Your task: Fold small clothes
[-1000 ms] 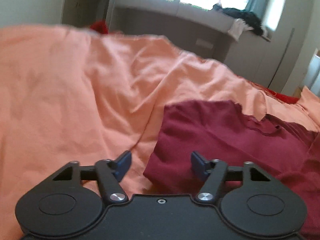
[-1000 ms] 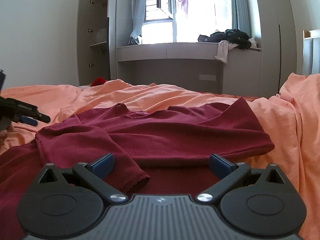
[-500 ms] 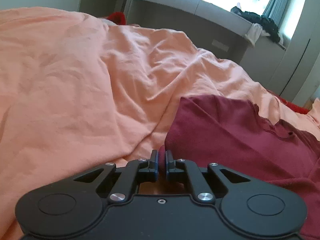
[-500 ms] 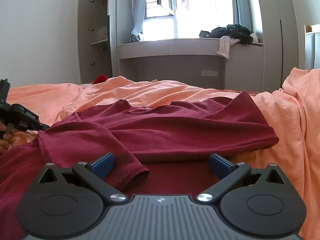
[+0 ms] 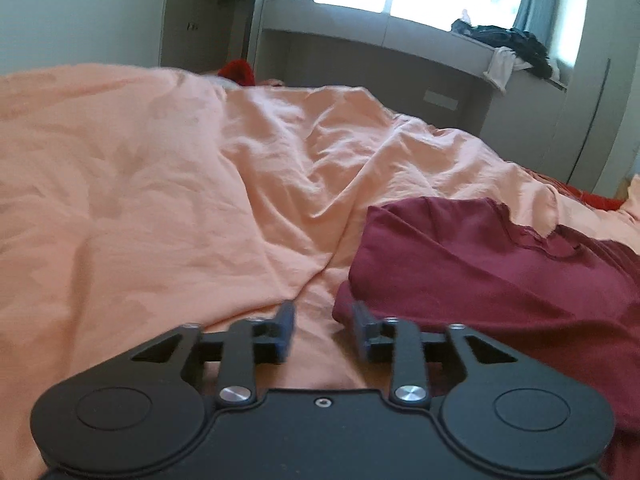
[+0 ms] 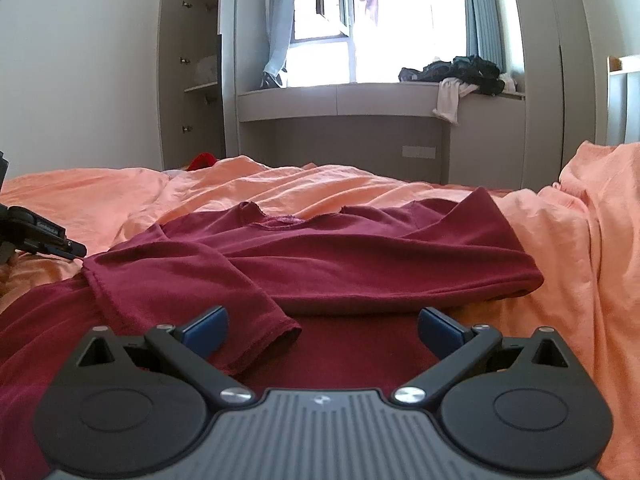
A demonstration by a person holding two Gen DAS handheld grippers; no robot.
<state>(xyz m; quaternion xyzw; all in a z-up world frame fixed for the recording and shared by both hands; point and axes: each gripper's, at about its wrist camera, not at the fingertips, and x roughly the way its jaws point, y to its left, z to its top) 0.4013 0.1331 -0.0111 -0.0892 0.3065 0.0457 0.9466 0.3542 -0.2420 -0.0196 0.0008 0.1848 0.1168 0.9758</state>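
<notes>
A dark red long-sleeved shirt point(image 6: 360, 256) lies on the orange bedsheet point(image 6: 120, 196), both sleeves folded across its body. My right gripper point(image 6: 322, 326) is open and empty, low over the shirt's lower part, next to the left sleeve's cuff point(image 6: 276, 336). In the left wrist view my left gripper point(image 5: 323, 330) is partly open and empty over the orange sheet point(image 5: 160, 200). The shirt's folded edge point(image 5: 480, 264) lies just ahead and right of the right fingertip point(image 5: 360, 320). The left gripper also shows in the right wrist view point(image 6: 74, 249).
A grey window bench point(image 6: 344, 100) with a pile of dark and white clothes point(image 6: 464, 76) stands behind the bed. An open wardrobe point(image 6: 192, 80) is at the back left. A red item point(image 6: 202, 160) lies at the bed's far edge. Bunched orange bedding point(image 6: 592, 240) rises at right.
My left gripper closed on the shirt's folded edge half a second ago, and has now opened, let it go and drawn back left. The right gripper has stayed open and almost still.
</notes>
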